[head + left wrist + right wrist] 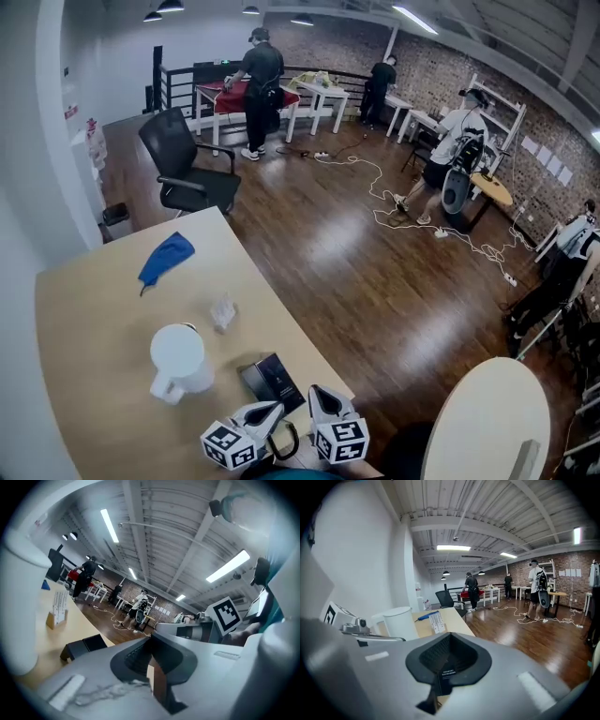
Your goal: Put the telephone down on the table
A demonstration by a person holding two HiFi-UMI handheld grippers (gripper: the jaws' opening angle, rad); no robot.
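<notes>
A: How do the left tongs (151, 660) stand?

B: Closed right up, with nothing gripped. Only a thin slit is left, and a bit of tan shows through it.

A: And the right tongs (447, 667)?

B: Also drawn together to a narrow slit. A dark patch with small white print shows in that slit. I cannot tell whether it touches them or lies beyond.

A: Where is the telephone (273, 379)?

B: It lies flat on the surface (94, 337), close to the near edge. It is a black slab with a small pale mark on top. In the head view both tongs sit side by side just on the near side of it, their marker cubes toward the camera. In the left gripper view it lies off to the left on the tan top, apart from the tips.

A: What is near it?

B: A white jug (180, 361) stands just beside it on the left. Farther back is a small clear stand (222, 312), and a blue cloth (167, 259) lies well apart toward the far end.

A: And beyond?

B: There is a wooden floor (375, 272), and a black office chair (183, 169) at the far end of the surface. People (261, 89) stand at white tables (323, 94) along a brick wall (441, 66). A pale round table (487, 422) shows at the lower right.
</notes>
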